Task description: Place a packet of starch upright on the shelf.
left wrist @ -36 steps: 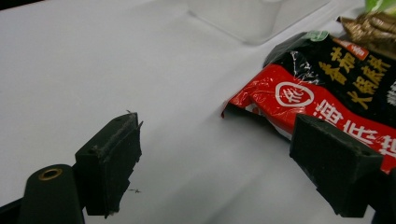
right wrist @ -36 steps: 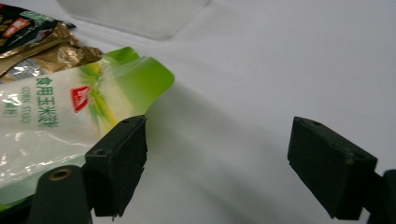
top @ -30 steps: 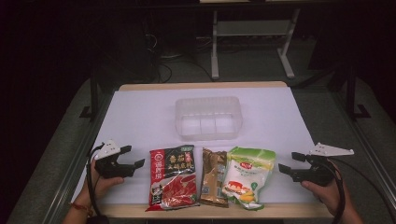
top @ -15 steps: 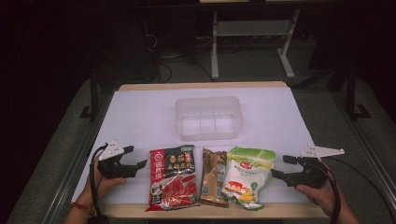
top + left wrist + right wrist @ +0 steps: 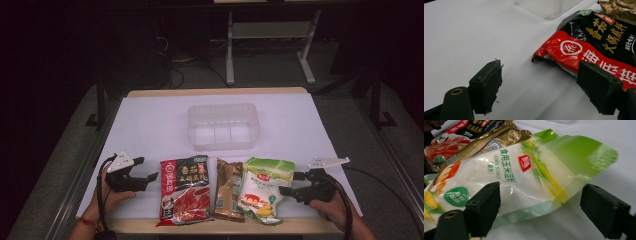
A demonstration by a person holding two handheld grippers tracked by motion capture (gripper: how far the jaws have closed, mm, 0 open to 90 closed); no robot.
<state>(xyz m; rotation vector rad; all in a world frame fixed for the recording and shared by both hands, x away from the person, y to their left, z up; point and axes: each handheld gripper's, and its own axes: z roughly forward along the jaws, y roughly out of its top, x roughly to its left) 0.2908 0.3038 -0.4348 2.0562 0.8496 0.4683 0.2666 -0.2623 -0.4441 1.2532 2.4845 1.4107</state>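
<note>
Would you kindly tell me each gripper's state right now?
Left gripper: open, holding nothing.
Right gripper: open, just been opening, green-and-white corn starch pouch between its jaws, ungripped.

Dark room, white table (image 5: 150,125), grey floor (image 5: 60,165)

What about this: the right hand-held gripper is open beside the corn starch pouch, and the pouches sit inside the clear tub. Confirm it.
Not quite. The three pouches lie on the table in front of the clear tub, not inside it, as the high view shows. The right hand-held gripper is open beside the corn starch pouch.

Right hand-held gripper (image 5: 292,184) moved in beside the corn starch bag (image 5: 263,188), jaws just opened wider
</note>
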